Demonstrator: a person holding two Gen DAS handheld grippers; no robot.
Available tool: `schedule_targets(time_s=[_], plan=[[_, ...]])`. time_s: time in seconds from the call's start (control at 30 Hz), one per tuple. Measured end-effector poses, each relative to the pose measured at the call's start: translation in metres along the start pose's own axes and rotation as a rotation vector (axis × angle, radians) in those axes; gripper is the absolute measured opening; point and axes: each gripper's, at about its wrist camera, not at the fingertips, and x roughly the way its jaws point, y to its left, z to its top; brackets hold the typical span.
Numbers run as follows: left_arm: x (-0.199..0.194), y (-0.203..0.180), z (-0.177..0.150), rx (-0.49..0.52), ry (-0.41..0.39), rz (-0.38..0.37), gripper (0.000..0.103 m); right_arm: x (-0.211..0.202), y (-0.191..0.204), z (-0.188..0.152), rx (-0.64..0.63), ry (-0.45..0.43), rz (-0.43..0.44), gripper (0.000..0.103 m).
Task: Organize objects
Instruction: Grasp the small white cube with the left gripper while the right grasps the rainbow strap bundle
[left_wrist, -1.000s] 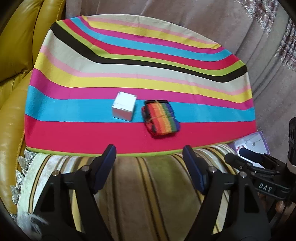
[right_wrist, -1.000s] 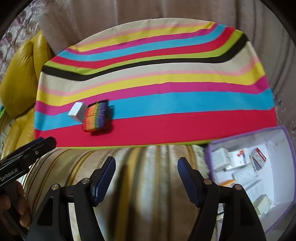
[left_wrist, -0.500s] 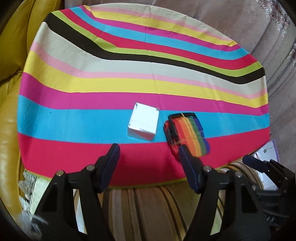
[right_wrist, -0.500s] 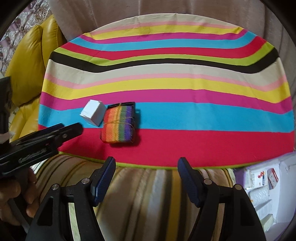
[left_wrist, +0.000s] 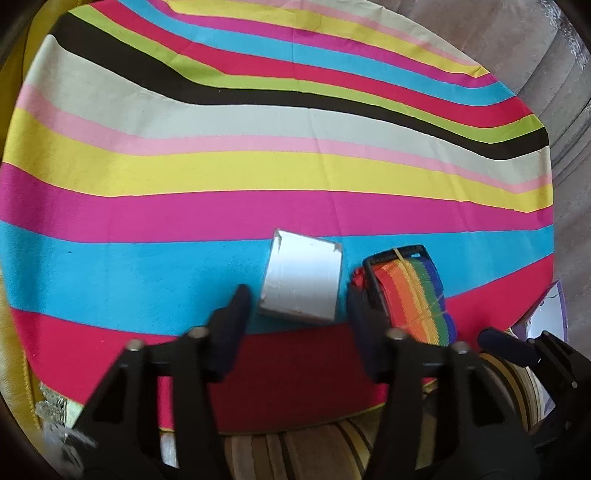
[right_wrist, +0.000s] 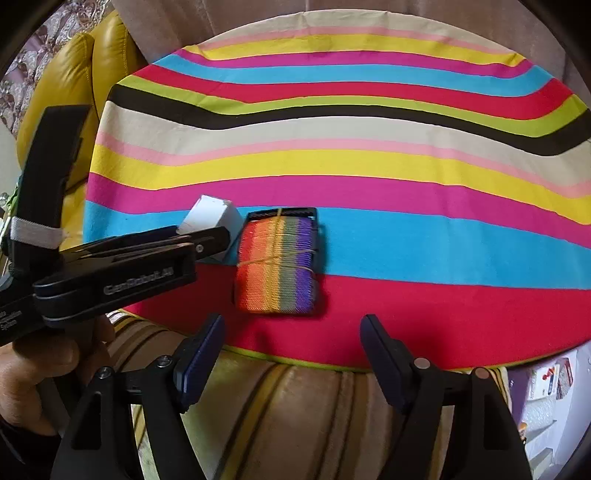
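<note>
Both wrist views near, sharing striped cloth (left_wrist: 258, 177)

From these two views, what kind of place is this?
Probably a home living room: a yellow leather sofa, a striped cloth spread as a work surface, and a draped fabric backdrop.

Black grippers (right_wrist: 291, 354), blue pads (right_wrist: 201, 356)

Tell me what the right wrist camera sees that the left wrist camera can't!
Only the right wrist view shows the person's hand holding the left gripper from the side, plus the yellow armchair.

Only the left wrist view shows the white box's whole top between the open left fingers.

Both show the white box, the rainbow strap bundle and the striped cloth.
</note>
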Motion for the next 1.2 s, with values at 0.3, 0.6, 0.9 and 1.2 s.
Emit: schedule_targets(time_s=[0.3,0.6,0.9,1.2], plan=[[-0.006,0.022,-0.003,-0.113,-0.06,0.008,0.047,0.018,0.014,0.016,-0.032,0.012,-0.003,0.077],[-0.007,0.025,-0.007,-0.136,-0.073,-0.002,0.047,0.038,0.019,0.033,-0.031,0.014,-0.054,0.077],[-0.007,0.026,-0.009,-0.132,-0.083,0.002,0.047,0.047,0.022,0.034,-0.051,0.035,-0.073,0.061],[-0.023,0.018,-0.014,-0.12,-0.122,0.01,0.047,0.039,0.022,0.027,-0.052,-0.002,-0.099,0.061]])
